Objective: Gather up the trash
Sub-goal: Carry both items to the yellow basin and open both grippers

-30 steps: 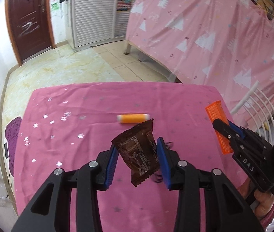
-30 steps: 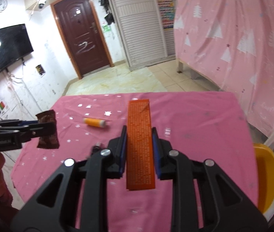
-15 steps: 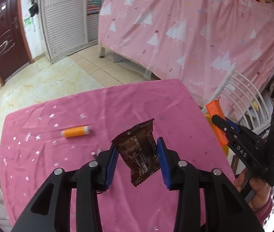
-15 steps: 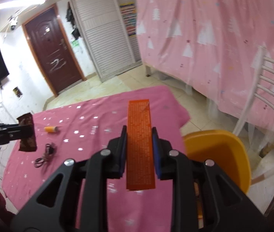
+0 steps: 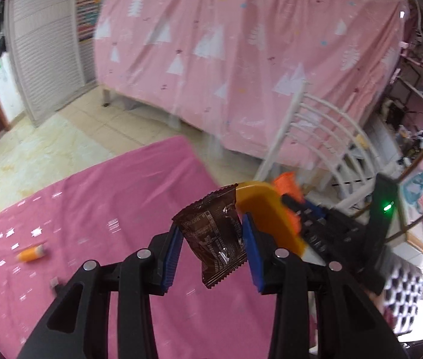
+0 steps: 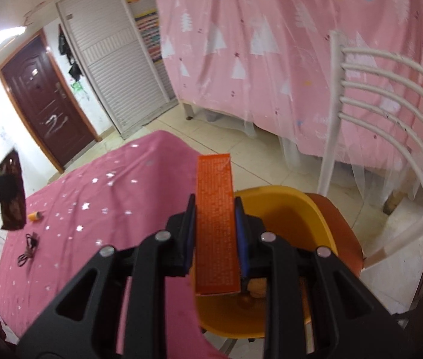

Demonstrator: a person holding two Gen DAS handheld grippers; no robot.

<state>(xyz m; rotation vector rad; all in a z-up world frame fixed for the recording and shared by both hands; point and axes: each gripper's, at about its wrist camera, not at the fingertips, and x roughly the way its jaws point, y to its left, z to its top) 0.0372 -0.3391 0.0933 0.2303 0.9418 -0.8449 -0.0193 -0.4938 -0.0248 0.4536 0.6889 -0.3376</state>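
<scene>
The yellow bin [image 6: 286, 209] is sitting at five o'clock, off the table [image 6: 127, 185] edge. The right gripper [image 6: 215, 224] is clamping the orange box [image 6: 215, 224], long axis pointing to twelve, above the rim; the left gripper [image 5: 211, 239] is pinching the brown wrapper [image 5: 211, 239], hanging tilted. Releasing early risks either landing on the floor.

Two black hand-held grippers with blue pads

The left gripper [image 5: 212, 243] and right gripper [image 6: 215, 233] each had angular black plastic fingers with triangular cutouts, silver round screws and blue pads [image 5: 171, 258]; a green light glowed on the right one's body.
</scene>
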